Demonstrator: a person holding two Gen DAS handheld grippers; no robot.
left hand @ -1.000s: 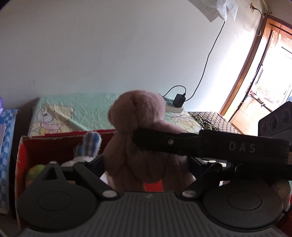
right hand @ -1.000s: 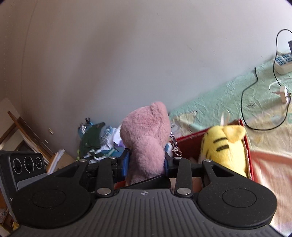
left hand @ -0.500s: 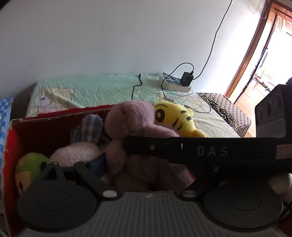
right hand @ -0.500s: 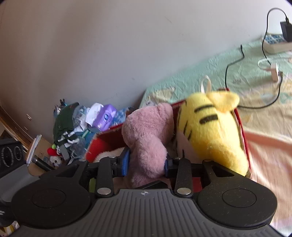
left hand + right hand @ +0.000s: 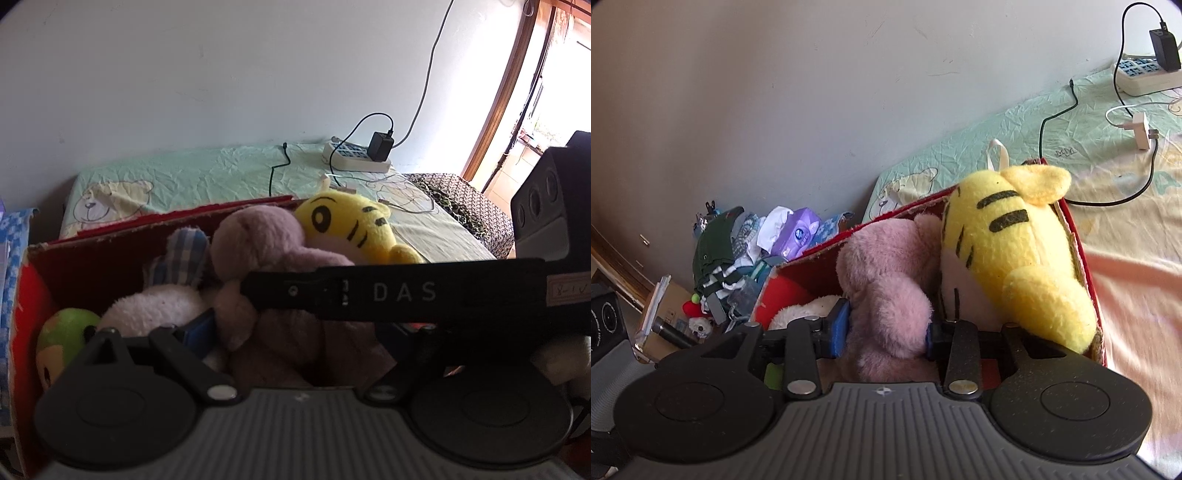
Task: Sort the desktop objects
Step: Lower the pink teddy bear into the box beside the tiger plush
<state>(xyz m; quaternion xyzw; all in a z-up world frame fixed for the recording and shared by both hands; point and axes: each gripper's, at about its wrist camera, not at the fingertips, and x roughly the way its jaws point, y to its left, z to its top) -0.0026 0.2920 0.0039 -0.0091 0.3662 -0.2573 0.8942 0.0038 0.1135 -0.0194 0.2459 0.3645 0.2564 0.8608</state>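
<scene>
One pink plush bear (image 5: 886, 295) is held by the right tongs (image 5: 886, 328), whose two blue pads (image 5: 839, 325) are pressed into its sides, so the tongs are clamped on the bear. The bear is seen down inside one red box (image 5: 1086, 266), between its walls. Just beside it, touching, one yellow striped plush tiger (image 5: 1015, 251) is lodged against the box's right wall, with a white loop on its head.

In the left wrist view, four soft toys in the box can be counted: the pink plush bear (image 5: 266, 258), the yellow striped plush tiger (image 5: 347, 225), one white plush with a checked ear (image 5: 162, 299), and one green-topped toy (image 5: 66, 328) at the near left corner of the red box (image 5: 92, 254). The body of the right tool, marked "DAS", is laid across the view in front of the bear. The left tongs (image 5: 295, 343) are seen around the bear's lower body, but only one blue pad is visible and the other finger is hidden behind the right tool; whether they are apart or gripping cannot be told.

The box is set on a bed with a green bear-print sheet (image 5: 997, 147). One white power strip (image 5: 354, 158) with one black charger (image 5: 380, 146) is seen near the wall. A pile of clutter with one purple tissue pack (image 5: 798, 236) lies beside the box.
</scene>
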